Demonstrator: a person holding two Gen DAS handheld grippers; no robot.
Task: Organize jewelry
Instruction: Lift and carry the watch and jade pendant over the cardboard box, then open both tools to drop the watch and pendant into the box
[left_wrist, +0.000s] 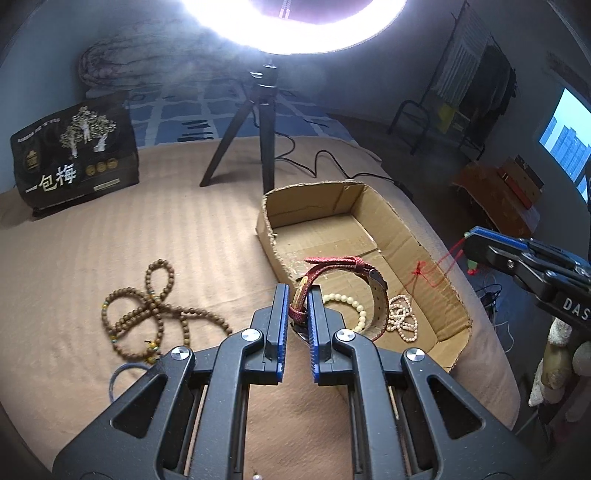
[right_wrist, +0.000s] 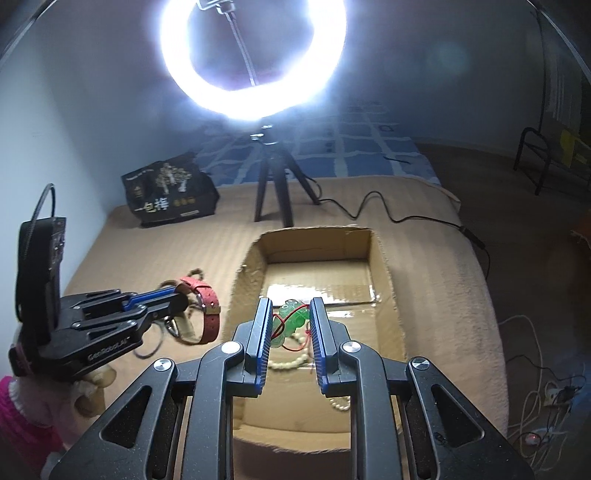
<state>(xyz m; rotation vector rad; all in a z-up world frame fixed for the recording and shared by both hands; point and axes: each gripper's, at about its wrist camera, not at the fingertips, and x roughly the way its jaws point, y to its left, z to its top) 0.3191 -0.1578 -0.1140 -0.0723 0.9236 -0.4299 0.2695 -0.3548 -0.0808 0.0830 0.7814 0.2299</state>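
Red watch (left_wrist: 347, 273) hangs pinched in our left jaws (left_wrist: 297, 295) beside the box's (left_wrist: 413, 225) near-left wall, while our right jaws (right_wrist: 291, 317) hold the jade pendant (right_wrist: 293, 314) already above the box floor, nearer to dropping.

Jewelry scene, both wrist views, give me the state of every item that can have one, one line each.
left gripper: shut on the red watch strap
red watch: held up, dangling at the box's near-left edge
right gripper: shut on the green pendant
green pendant: held above the box, red cord trailing
cardboard box: open, cream bead strands inside
brown bead strand: loose on the blanket
ring light: on
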